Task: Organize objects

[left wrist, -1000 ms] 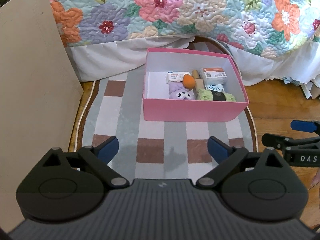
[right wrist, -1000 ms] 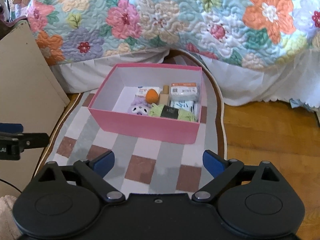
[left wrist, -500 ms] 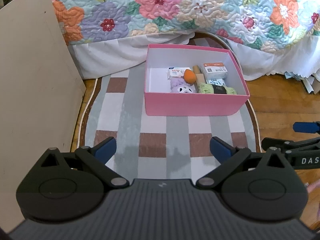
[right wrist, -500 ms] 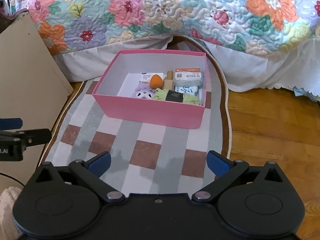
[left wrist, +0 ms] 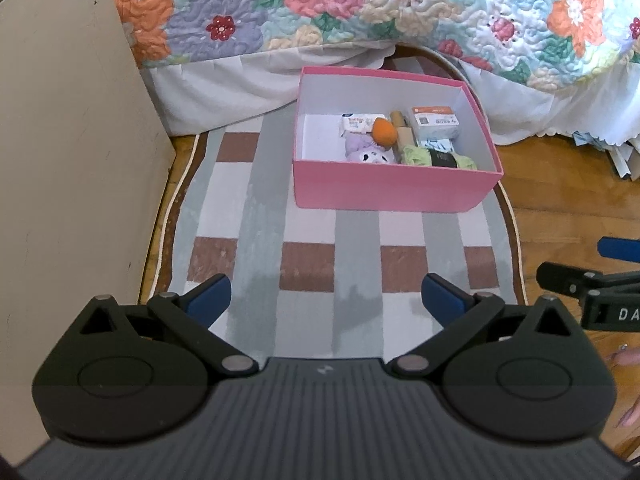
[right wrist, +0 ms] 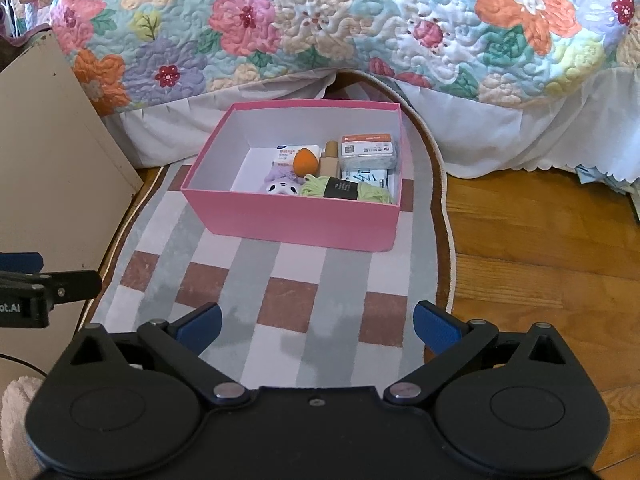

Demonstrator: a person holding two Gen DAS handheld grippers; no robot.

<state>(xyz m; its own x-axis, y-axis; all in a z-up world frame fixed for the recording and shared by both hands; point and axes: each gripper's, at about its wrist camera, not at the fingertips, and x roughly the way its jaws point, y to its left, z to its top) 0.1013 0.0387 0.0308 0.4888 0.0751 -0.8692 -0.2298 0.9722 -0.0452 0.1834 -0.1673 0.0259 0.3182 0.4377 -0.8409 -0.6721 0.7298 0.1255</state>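
Pink box on checked rug, just before the bed's floral quilt; contents: green yarn skein, orange ball, purple plush toy, wooden piece, white packets; left gripper jaws have just been opening, now wide apart with nothing between; right gripper likewise spread and empty; both hover over the rug, short of the box.
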